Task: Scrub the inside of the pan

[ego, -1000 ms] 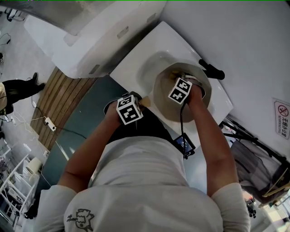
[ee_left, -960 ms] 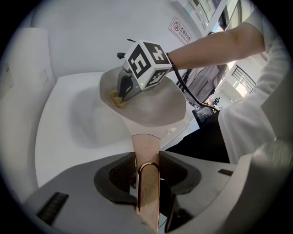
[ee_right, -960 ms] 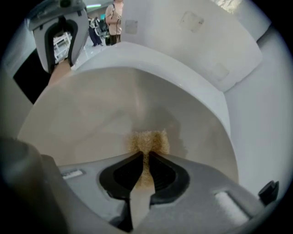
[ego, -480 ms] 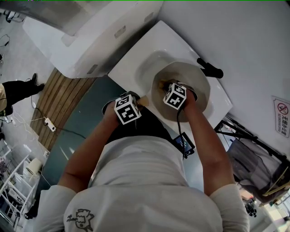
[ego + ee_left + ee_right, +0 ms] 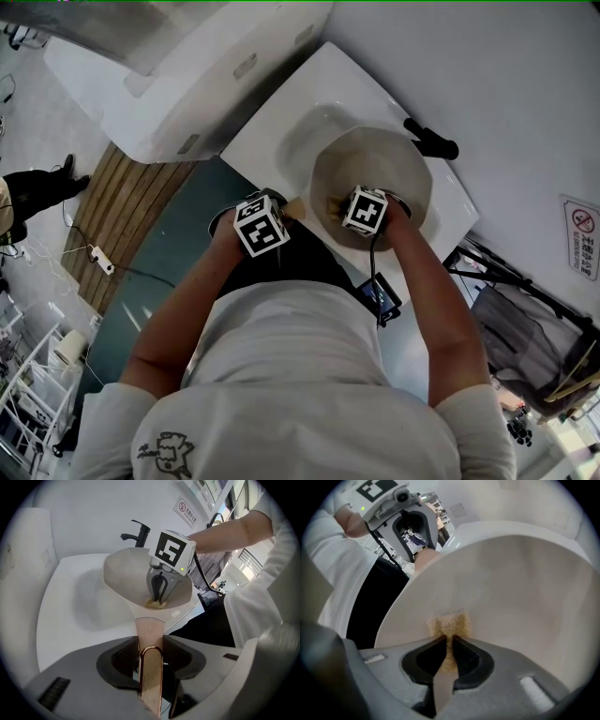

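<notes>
2 claws share the work, and by my reading the scrubbing itself is the step in hand.

Head view: the pan (image 5: 380, 164) sits over the white sink (image 5: 272, 127), close to the black tap (image 5: 429, 141). Whether it rests on the sink I cannot tell. The left claw (image 5: 289, 208) has it by the handle at the near rim. The right claw (image 5: 336, 204) reaches down inside the pan, against its near wall.

Left gripper view: the left claw is pressed tight on the copper-coloured handle (image 5: 150, 634), 1 jaw on each flank and no gap showing. Beyond it, the right claw's tips push a small tan scouring pad (image 5: 156, 603) onto the pan's inner wall, just past where the handle joins.

Right gripper view: the right claw is almost closed, its 2 jaws nipping the pad by its near edge. The rest of the pad lies flat against the pale inside of the pan. The pad covers only a small patch, and most of the interior stretches away beyond it.

The next move, as I judge it, calls for dragging the pad across the wall and floor under steady pressure. The left claw must hold the handle firm against that push. Held only by its edge, the pad could slip out if pressed too hard.
</notes>
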Tool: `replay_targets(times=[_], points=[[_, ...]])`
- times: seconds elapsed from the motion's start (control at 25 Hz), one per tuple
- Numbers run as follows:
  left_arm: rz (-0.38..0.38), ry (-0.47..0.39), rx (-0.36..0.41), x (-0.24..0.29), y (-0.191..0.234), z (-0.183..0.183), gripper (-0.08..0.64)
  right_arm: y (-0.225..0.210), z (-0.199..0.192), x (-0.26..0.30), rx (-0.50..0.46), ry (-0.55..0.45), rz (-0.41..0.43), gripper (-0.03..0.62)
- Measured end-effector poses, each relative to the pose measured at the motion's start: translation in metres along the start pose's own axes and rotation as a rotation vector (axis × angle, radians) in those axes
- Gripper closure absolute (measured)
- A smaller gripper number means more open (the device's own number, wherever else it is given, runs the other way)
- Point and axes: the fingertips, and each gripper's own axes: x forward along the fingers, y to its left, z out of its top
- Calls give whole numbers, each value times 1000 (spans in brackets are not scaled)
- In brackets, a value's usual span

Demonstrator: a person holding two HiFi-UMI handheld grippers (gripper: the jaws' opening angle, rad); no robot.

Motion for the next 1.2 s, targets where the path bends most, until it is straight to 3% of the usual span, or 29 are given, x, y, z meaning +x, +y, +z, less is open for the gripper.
replay_targets(times=[0.12,0.24,0.4,0.56,0.88,1.2], points=[[-1,-2,5,1,0,1,397,11,-34,-2,74,145,74,549],[-22,6,15,2,-6,3,402,3,-73,-4,107,317,66,548],[-62,18,27,3,-15,7,407,-17,-119,-3,94,509,6,545],[-73,15,18,3,-15,8,410,-46,-136,-16,73,605,-124,545],[-89,11,3,4,-13,7,410,-106,-129,-49,74,568,-460,545],[-82,15,6,4,-14,8,410,-146,-77,-75,-7,330,-705,546]])
